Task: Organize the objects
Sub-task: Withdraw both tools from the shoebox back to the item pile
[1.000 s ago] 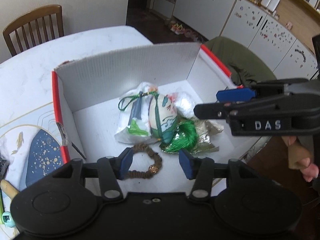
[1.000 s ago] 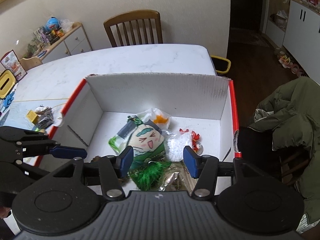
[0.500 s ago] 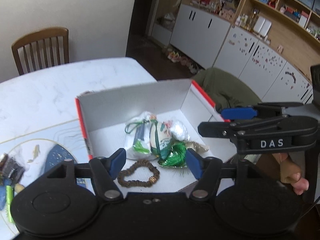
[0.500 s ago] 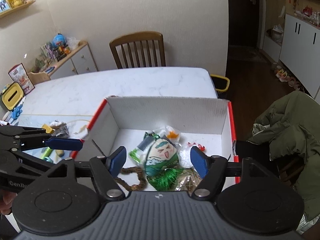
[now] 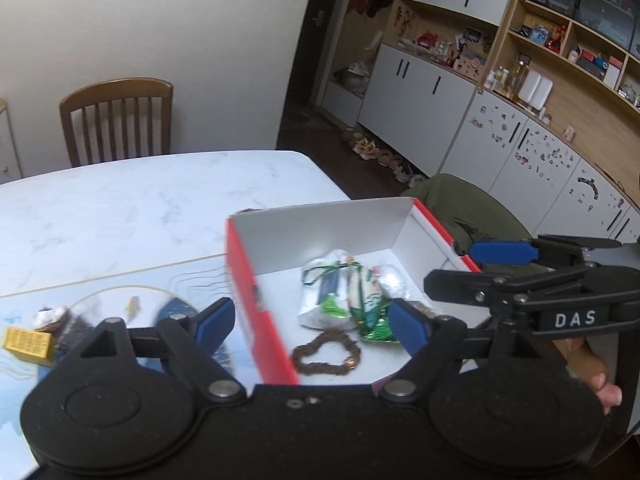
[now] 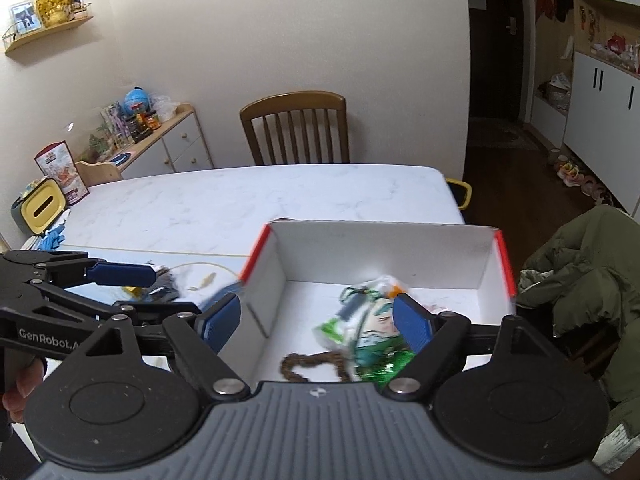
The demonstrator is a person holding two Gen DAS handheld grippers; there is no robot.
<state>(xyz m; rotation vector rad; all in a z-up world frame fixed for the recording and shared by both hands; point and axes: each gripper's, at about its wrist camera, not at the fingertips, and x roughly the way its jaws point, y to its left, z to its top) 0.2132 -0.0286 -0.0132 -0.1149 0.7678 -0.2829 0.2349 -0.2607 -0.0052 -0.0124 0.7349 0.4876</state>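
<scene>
A white cardboard box with red edges [image 5: 240, 280] [image 6: 380, 256] sits on the marble table. Inside lie a brown bead bracelet [image 5: 326, 354] [image 6: 312, 364], a clear bag of green-printed trinkets [image 5: 340, 292] [image 6: 360, 320] and green tinsel [image 5: 378, 330]. My left gripper [image 5: 312, 322] [image 6: 160, 292] hovers open and empty over the box's left wall. At about the same height, my right gripper [image 6: 316, 322] [image 5: 464, 268] is open and empty above the box's near side. On the patterned mat left of the box there are a small yellow box [image 5: 28, 344] and other small items.
A wooden chair [image 6: 296, 128] stands at the table's far side. A green jacket [image 6: 580, 272] hangs over a seat right of the box. A yellow-lidded container [image 6: 40, 208] sits at the table's left end. White cabinets [image 5: 420, 92] line the right wall.
Both grippers have lifted up and back from the box, so it looks smaller and lower. Both stay empty, with their fingers wider apart. The bracelet and bag lie unmoved.
</scene>
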